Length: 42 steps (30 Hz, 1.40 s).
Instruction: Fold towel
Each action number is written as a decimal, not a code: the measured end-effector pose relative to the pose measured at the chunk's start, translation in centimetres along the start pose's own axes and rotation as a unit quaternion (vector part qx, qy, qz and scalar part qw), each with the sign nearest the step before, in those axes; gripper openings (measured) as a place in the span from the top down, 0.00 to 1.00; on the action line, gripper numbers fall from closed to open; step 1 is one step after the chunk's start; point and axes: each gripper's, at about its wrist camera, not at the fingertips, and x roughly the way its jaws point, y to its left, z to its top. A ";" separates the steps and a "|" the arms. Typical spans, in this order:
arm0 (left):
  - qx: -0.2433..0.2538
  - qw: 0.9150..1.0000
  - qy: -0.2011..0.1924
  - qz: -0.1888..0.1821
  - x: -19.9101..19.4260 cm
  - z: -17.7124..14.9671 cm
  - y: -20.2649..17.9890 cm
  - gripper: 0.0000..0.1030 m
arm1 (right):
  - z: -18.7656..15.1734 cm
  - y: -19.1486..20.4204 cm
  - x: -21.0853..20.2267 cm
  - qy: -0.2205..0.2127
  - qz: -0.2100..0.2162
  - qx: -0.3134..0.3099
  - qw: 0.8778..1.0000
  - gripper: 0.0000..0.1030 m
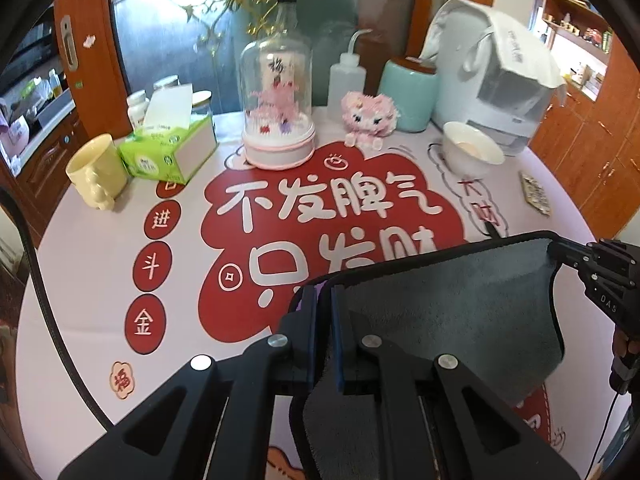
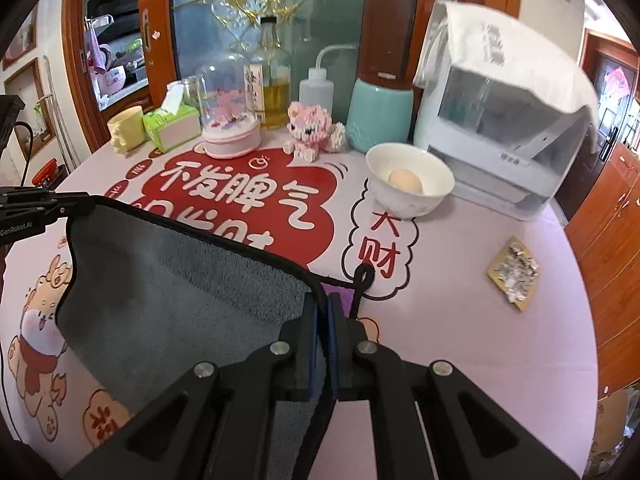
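Above the red cloud print (image 1: 320, 216) of the tablecloth (image 1: 80, 280), a grey towel (image 1: 460, 304) with black piping, lifted and stretched between two tools. At the towel's left corner, the left gripper (image 1: 324, 332), pads pressed together on the hem, no gap visible. At the towel's right corner, the right gripper (image 2: 323, 340), likewise clamped tight on the edge, with a black hanging loop (image 2: 362, 280) just beside its fingers. Purple underside showing at both pinched corners. Lower part of the towel sagging toward the cloth; contact with the table not clear from either view.

Behind the red print, from left to right: a pale yellow mug (image 1: 96, 172), touching or just beside a green tissue box (image 1: 168, 148); a glass dome (image 1: 276, 96) on a pink-rimmed base with pink figures inside; a clear squeeze bottle (image 1: 346, 76) with a bent spout; a pink block-built toy animal (image 1: 370, 118); a mint canister (image 1: 408, 96); a white bowl (image 2: 408, 184) with an egg (image 2: 405, 181) inside; a white appliance (image 2: 500, 140) draped with a white cloth. Right of the print, well apart from the bowl, a small card (image 2: 514, 274) covered in silvery scraps.
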 end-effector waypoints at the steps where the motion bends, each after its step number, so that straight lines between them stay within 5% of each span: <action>1: -0.003 1.000 0.003 0.002 0.5 0.0 0.1 0.95 | 0.0 -0.1 0.8 0.003 0.001 0.001 1.000 0.96; 20: -0.029 0.997 0.054 0.045 5.8 0.0 0.5 0.89 | -1.0 -0.4 7.3 0.037 0.001 0.021 0.999 0.95; 22: -0.035 0.996 0.057 0.056 5.8 0.0 0.7 0.84 | -1.0 -0.4 7.3 0.041 -0.004 0.022 0.999 0.89; 27: -0.051 0.994 0.063 0.080 5.0 -0.6 1.5 0.71 | -1.2 -0.5 6.7 0.046 -0.005 0.027 0.999 0.52; 32: -0.066 0.991 0.059 0.096 2.8 -1.6 2.0 0.50 | -2.0 -0.2 5.3 0.051 -0.013 0.042 0.998 0.39; 42: -0.089 0.990 0.062 0.095 -3.9 -6.3 1.5 0.30 | -6.3 0.1 0.0 0.072 -0.032 0.127 0.989 0.27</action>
